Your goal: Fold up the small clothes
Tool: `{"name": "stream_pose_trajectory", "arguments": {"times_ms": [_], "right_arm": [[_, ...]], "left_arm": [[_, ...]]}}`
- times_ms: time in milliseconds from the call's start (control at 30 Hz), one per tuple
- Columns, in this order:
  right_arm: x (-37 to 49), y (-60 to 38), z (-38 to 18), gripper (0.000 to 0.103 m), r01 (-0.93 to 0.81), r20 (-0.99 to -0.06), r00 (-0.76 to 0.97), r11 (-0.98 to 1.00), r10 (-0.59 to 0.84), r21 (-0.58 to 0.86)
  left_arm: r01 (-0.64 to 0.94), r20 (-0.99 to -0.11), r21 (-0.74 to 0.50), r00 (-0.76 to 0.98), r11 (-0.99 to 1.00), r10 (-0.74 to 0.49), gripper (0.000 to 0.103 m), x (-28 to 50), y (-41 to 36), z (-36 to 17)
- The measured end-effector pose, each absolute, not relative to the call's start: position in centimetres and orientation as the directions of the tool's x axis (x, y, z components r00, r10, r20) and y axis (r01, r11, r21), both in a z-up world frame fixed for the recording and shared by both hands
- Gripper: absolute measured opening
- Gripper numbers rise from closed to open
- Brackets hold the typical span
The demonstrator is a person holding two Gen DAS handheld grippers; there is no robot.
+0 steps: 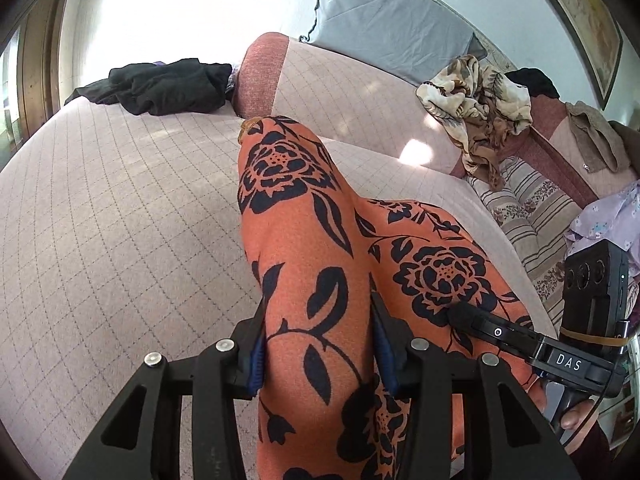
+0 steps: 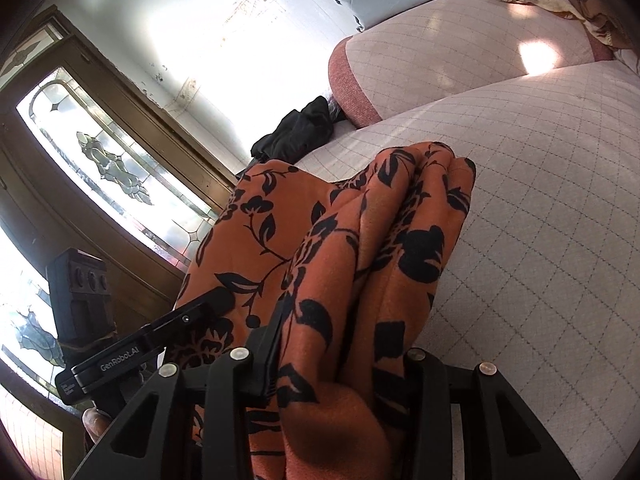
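Mid-fold carry: the left tool (image 1: pixel 320 344) and right tool (image 2: pixel 340 360) each grasp bunched cloth of the orange floral garment (image 1: pixel 296 216), which fills the centre and lower frame above the quilted sofa seat (image 1: pixel 120 208); next, lay it flat.

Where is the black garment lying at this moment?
In the left wrist view the black garment lies crumpled at the far left of the pink quilted sofa seat, beside the reddish end of the backrest.

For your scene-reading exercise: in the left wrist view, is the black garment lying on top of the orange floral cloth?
No. The black garment lies apart on the far end of the sofa, well clear of the orange floral cloth.
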State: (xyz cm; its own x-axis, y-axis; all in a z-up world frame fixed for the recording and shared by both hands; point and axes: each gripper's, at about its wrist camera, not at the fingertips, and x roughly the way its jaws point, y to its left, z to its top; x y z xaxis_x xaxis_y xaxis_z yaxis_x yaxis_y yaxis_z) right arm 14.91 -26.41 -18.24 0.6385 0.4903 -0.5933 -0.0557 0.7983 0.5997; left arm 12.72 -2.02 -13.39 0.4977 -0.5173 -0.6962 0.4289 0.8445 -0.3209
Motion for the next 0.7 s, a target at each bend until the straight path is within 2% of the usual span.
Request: {"name": "stream_pose_trajectory", "arguments": {"times_ms": [333, 500, 700], "right_arm": [[12.5, -24.1, -20.3, 0.04, -0.003, -0.645, 0.606, 0.813, 0.465, 0.583], [11.9, -24.0, -22.6, 0.04, 0.05, -0.692, 0.565, 0.819, 0.448, 0.571], [12.2, -25.8, -24.7, 0.042, 0.104, -0.692, 0.516, 0.765, 0.505, 0.635]], "left_arm": [[0.401, -0.752, -0.3, 0.459, 0.866, -0.473, 0.046, 10.5, -1.5, -15.5], [0.348, -0.818, -0.215, 0.446, 0.913, -0.363, 0.047, 9.5, -1.5, -19.0], [0.318, -0.803, -0.262, 0.452, 0.911, -0.389, 0.053, 8.9, 0.0, -20.1]]}}
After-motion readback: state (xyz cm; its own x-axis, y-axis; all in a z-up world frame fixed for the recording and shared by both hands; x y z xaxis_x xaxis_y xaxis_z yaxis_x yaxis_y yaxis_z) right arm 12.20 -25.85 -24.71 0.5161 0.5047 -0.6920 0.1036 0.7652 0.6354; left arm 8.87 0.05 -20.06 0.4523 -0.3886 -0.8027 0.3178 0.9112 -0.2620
